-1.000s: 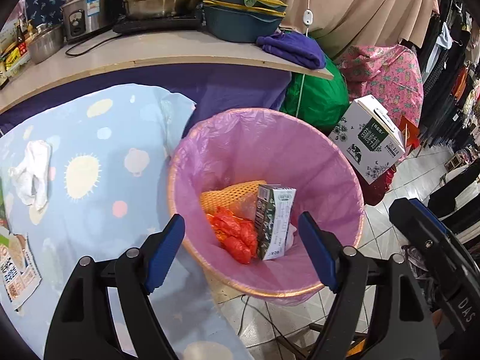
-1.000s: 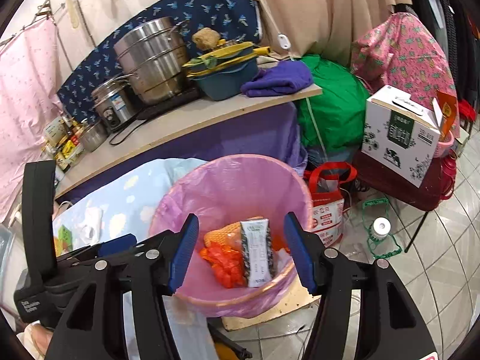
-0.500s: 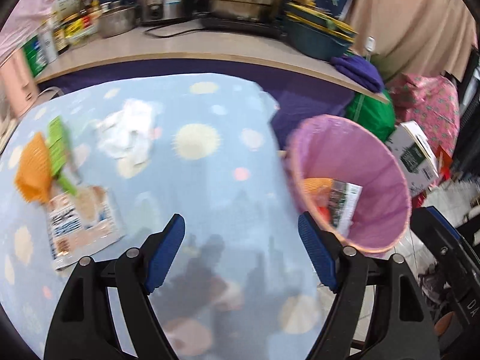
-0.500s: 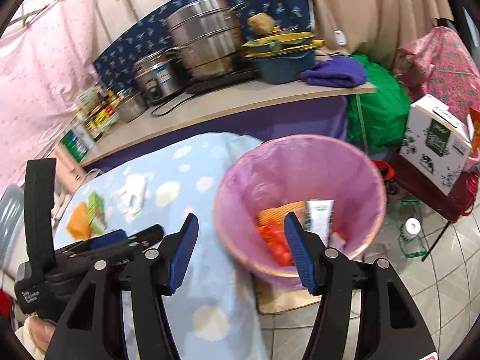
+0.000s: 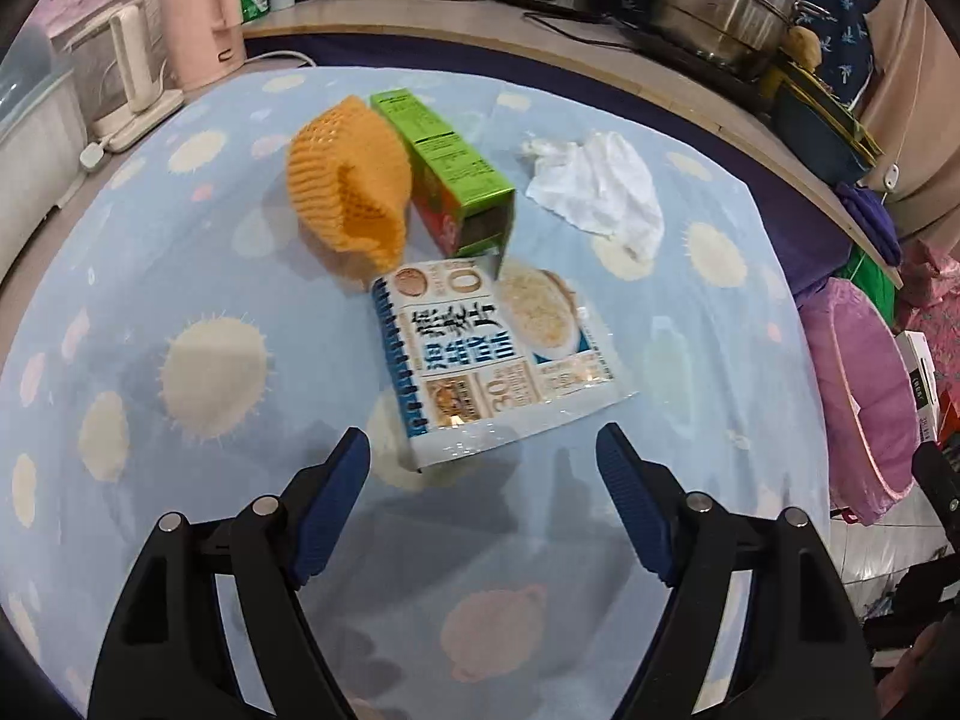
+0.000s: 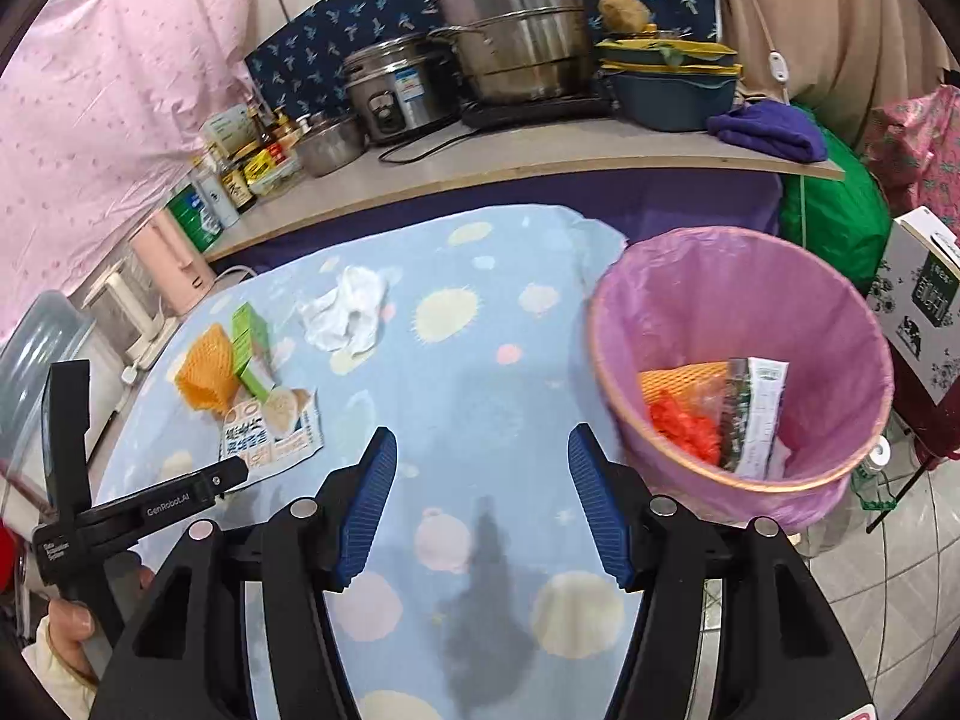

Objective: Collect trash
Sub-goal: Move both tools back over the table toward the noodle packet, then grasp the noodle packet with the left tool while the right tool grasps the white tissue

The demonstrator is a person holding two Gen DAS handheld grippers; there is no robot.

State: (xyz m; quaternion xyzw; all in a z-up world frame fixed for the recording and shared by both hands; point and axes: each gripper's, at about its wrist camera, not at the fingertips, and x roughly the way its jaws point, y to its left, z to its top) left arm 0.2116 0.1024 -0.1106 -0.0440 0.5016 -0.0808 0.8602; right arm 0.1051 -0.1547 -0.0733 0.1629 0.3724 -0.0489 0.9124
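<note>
Facing table litter now: left gripper (image 5: 483, 495), bin (image 5: 864, 396) sidelined.

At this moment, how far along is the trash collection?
Done: the bin already holds an orange net, a red wrapper and a carton. In hand: nothing; the left gripper and right gripper are both open and empty. Left on the table: foam net, green box, tissue and oatmeal packet.
</note>
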